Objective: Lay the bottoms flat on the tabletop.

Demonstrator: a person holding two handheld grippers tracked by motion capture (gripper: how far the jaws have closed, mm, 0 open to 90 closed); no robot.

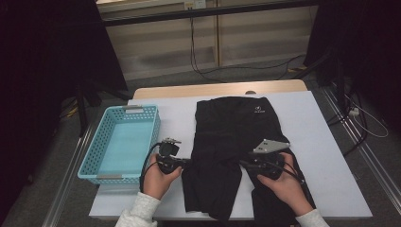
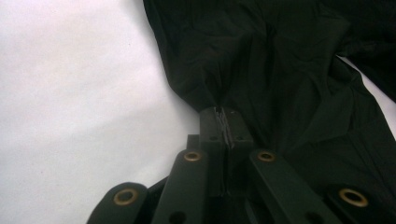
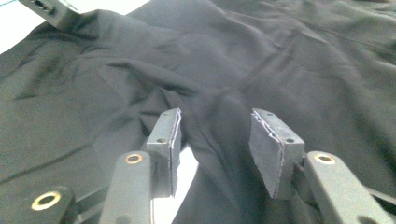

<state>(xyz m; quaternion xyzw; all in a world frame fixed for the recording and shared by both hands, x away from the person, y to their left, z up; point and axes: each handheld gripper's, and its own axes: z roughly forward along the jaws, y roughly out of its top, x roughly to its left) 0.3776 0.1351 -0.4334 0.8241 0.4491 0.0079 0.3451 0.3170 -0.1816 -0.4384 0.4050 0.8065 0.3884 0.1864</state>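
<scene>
Your black shorts (image 1: 236, 142) lie flat on the white table (image 1: 321, 142), smooth, thin fabric with soft creases, right of the blue perforated basket (image 1: 106, 156). Your left gripper (image 2: 224, 122) is clamped on their near left edge. Your right gripper (image 3: 217, 140) hovers over the near right leg, jaws apart and gripping nothing.

Bare white table cover (image 1: 321, 156) lies open to the right of the black fabric shorts (image 1: 236, 142) and along the far edge. On the left, the light-blue perforated plastic basket (image 1: 97, 142) blocks passage, leaving seemingly only a narrow white strip beside the shorts.
</scene>
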